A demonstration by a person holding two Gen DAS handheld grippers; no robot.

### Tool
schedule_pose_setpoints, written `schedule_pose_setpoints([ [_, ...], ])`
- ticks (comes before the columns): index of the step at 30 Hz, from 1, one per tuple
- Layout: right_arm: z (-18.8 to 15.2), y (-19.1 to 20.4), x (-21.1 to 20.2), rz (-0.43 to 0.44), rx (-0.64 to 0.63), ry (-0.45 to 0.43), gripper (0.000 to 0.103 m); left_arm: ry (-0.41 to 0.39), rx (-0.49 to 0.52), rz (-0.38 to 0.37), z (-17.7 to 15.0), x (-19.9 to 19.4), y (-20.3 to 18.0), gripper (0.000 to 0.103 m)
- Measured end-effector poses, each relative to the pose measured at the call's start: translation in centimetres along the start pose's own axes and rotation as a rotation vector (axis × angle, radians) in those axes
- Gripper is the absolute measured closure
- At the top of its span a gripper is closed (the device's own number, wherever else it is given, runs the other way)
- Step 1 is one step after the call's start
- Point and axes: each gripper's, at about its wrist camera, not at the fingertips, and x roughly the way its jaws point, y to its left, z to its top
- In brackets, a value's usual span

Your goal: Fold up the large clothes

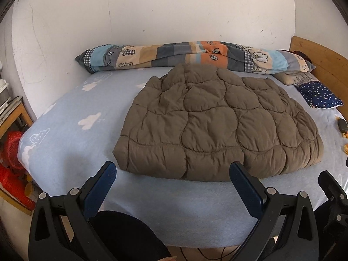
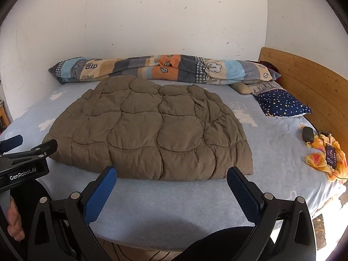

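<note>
Both hand-held grippers, left hand-held gripper [image 1: 171,174] and right hand-held gripper [image 2: 171,174], gape wide at the bed's [image 1: 65,130] near edge, holding nothing. The puffy brown coat [image 1: 217,124] could slip and spring apart.

Red basket [image 1: 13,163] cut off by bed [image 1: 65,152]

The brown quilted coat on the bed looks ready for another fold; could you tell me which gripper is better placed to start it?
Probably the right gripper: it is open at the brown quilted coat's near hem, centred. The left gripper, also open, sits nearer one corner.
</note>
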Motion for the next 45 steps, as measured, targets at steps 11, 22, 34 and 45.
schedule_pose_setpoints([
  [11,0.0,0.1,0.1,-0.014,0.008,0.02,0.001,-0.007,0.065,0.015,-0.3,0.1,-1.0,0.0],
  [22,-0.1,0.1,0.0,-0.017,0.01,0.025,0.001,-0.022,0.079,0.018,-0.5,-0.3,-1.2,0.0],
  [34,-0.2,-0.1,0.0,-0.02,0.007,0.027,0.001,-0.02,0.115,0.02,-0.6,-0.3,-1.8,0.0],
  [45,-0.3,-0.3,-0.1,-0.02,0.003,0.028,0.001,-0.022,0.117,0.021,-0.6,-0.3,-1.9,0.0],
])
